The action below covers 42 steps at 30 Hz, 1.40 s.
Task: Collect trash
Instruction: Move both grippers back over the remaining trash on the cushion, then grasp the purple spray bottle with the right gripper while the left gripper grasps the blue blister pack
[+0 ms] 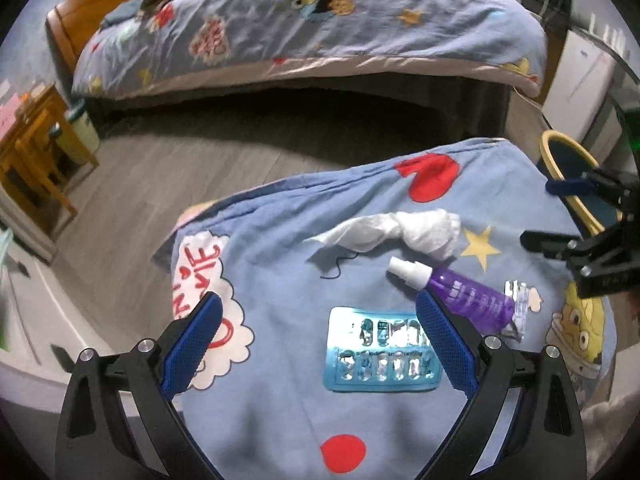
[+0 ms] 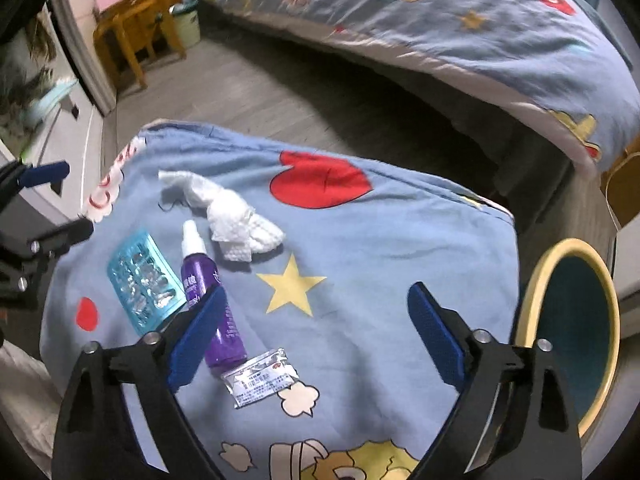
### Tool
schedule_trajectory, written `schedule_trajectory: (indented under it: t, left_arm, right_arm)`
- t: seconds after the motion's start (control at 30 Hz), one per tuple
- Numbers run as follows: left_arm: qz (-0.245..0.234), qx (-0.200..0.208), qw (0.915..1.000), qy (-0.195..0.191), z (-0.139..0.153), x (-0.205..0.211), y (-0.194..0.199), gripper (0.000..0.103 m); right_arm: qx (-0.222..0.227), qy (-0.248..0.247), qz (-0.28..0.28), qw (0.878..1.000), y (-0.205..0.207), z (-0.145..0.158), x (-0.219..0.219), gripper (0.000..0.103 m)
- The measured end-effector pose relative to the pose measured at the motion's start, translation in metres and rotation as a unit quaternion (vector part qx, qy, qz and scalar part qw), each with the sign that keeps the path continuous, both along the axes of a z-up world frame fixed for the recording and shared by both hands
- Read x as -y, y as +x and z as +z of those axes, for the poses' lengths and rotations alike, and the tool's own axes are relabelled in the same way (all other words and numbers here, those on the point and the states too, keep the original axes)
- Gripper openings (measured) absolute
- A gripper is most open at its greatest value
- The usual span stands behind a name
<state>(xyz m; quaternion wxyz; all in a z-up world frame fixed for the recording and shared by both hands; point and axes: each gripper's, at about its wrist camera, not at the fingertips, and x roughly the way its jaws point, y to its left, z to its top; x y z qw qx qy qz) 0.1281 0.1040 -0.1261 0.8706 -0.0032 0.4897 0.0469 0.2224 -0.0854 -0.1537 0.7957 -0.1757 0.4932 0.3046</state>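
Trash is all laid out on a blue cartoon-print cushion (image 2: 360, 240) and I've got both grippers hanging over it, neither one holding anything. Left gripper (image 1: 320, 316) has its jaws spread wide above the empty blue blister pack (image 1: 382, 354), which sits toward the cushion's near edge on that side. Right gripper (image 2: 316, 312) has its jaws well apart too, empty, with bare fabric and a yellow star between them. The silver foil sachet (image 2: 260, 376) lies just below its left finger, touching the base of the purple spray bottle (image 2: 218, 312). A crumpled white tissue (image 2: 232, 216) sits further in, toward the far edge, just beside the bottle's white cap. The yellow-rimmed bin (image 2: 568, 328) stands off the cushion's right edge.

What worries me from here:

- The blister pack and sachet both lie flat on soft fabric — fingers could easily pinch a fold of the cover along with them, or just skate over the top.
- That bottle is round and right up against the sachet, so nudging it probably rolls it or drags the sachet along.
- Not sure the bottle even counts as trash — grabbing it by mistake is a real risk.
- Both grippers are working close together over a small cushion; they could bump.
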Motion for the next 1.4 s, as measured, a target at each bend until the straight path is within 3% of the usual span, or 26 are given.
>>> schedule_trajectory:
  t: [0.13,0.27,0.43,0.6,0.7,1.03,1.4]
  left_arm:
    - [-0.002,-0.019,0.9997,-0.015,-0.012,-0.005,0.001,0.096]
    - [0.005,-0.044,0.999,-0.007,-0.025,-0.011,0.002,0.096]
    - [0.01,-0.055,0.9983,-0.02,-0.031,-0.019,0.002,0.095]
    - [-0.013,-0.077,0.9966,-0.026,-0.042,-0.014,0.0,0.095]
    - [-0.03,-0.095,0.9947,-0.024,-0.051,-0.007,0.0,0.095]
    - [-0.084,-0.112,0.9901,-0.008,-0.067,0.028,-0.001,0.095]
    - [-0.064,-0.138,0.9874,-0.043,-0.082,0.035,0.005,0.096]
  right_arm:
    - [-0.045,0.028,0.031,0.998,-0.002,-0.012,-0.008,0.065]
    - [-0.061,0.017,0.085,0.994,-0.015,-0.025,-0.028,0.061]
    - [-0.074,0.004,0.127,0.989,-0.028,-0.036,-0.053,0.048]
    - [-0.067,-0.026,0.134,0.988,-0.031,-0.046,-0.065,0.048]
    - [-0.072,-0.039,0.141,0.987,-0.032,-0.051,-0.067,0.033]
    - [-0.094,-0.03,0.076,0.992,-0.007,-0.047,-0.033,0.033]
    - [-0.096,-0.036,0.072,0.992,-0.007,-0.051,-0.034,0.034]
